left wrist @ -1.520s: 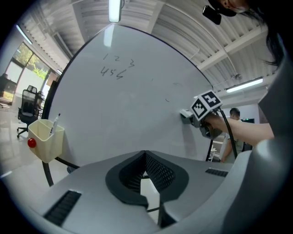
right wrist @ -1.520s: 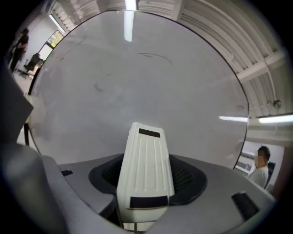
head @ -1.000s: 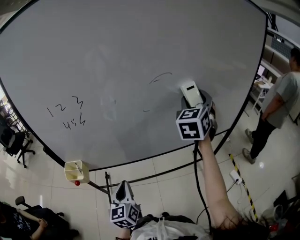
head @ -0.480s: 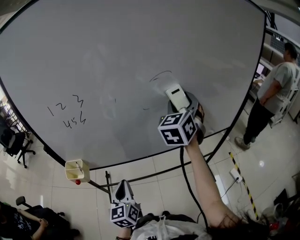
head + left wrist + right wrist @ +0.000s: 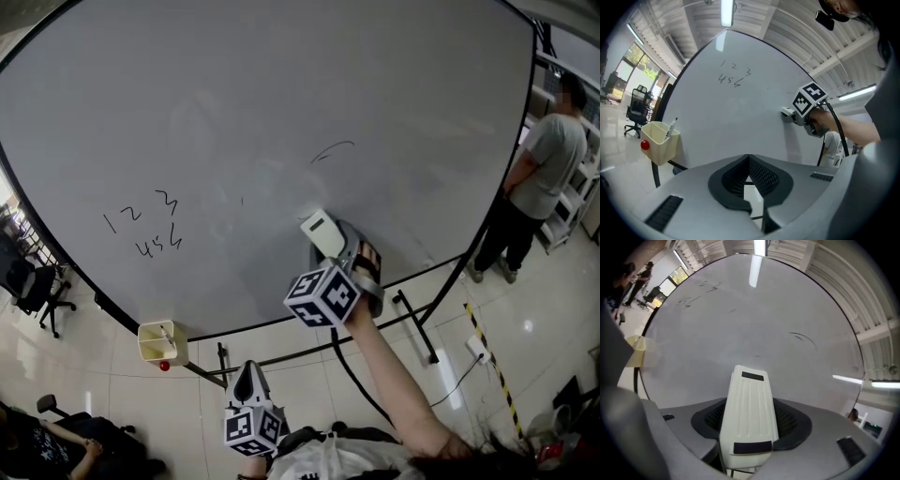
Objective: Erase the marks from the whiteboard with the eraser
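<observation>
On the whiteboard [image 5: 281, 94]: handwritten numbers "1 2 3" [image 5: 139, 211] over "4 5 6" [image 5: 155, 246] at the left, a thin curved stroke [image 5: 333, 150] near the middle, and a tiny dash [image 5: 242, 200] between them. No brand or printed label is readable.
Eraser [image 5: 322, 233]: cream, ribbed, with two dark strips. It stands out beyond the jaws and its far end meets the board low and centre. It is below the curved stroke and well apart from the numbers, to their right.
Right gripper [image 5: 339, 253]: clamped on the eraser's sides and raised to the board on an outstretched arm.
Left gripper [image 5: 246, 373]: held low, off the board, with its tips drawn together on nothing.
Frame [image 5: 450, 267]: the black lower edge runs just beneath the eraser, and the right edge is farther off.
Open room: bare board lies above the eraser and leftward to the numbers.
Cup [image 5: 157, 341]: pale yellow, hung at the lower left edge, with a pen [image 5: 671, 127] in it and a red ball [image 5: 165, 366] beneath.
Floor: a person [image 5: 539, 178] stands beyond the right edge, an office chair [image 5: 33, 281] stands at the far left, and striped tape [image 5: 487, 352] lies at the right.
</observation>
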Demonstrator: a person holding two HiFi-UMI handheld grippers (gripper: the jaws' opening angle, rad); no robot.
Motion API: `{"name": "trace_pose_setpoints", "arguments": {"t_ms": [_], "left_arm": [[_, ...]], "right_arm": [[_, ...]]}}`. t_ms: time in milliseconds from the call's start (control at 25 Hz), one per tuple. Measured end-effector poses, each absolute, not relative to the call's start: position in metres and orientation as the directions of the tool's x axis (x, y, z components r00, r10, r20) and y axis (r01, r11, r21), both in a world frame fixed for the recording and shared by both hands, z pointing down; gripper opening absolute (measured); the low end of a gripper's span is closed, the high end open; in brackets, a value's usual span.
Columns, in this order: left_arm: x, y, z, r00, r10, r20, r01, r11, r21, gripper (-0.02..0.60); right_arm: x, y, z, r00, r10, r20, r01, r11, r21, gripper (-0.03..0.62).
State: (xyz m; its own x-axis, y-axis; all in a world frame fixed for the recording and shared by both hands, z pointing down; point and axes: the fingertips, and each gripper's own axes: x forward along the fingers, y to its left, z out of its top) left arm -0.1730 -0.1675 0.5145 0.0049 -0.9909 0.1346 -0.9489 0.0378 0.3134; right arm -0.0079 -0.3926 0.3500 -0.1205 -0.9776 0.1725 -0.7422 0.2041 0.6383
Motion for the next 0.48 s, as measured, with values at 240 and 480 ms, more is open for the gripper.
{"name": "trace_pose_setpoints", "arguments": {"t_ms": [240,480], "left_arm": [[-0.19,-0.163,0.524,-0.003,-0.987,0.158,-0.947,0.054,0.316,-0.012],[-0.178,-0.167,0.511,0.072,-0.989,0.128,-0.96,-0.034,0.277,-0.012]], "right_arm": [[0.022,-0.403,0.299,-0.054,-0.99,0.132,-0.84,0.117,0.529,0.279],[-0.065,-0.373,0.37,-0.189,-0.955,0.227,-0.75,0.29,0.595,0.279]]}}
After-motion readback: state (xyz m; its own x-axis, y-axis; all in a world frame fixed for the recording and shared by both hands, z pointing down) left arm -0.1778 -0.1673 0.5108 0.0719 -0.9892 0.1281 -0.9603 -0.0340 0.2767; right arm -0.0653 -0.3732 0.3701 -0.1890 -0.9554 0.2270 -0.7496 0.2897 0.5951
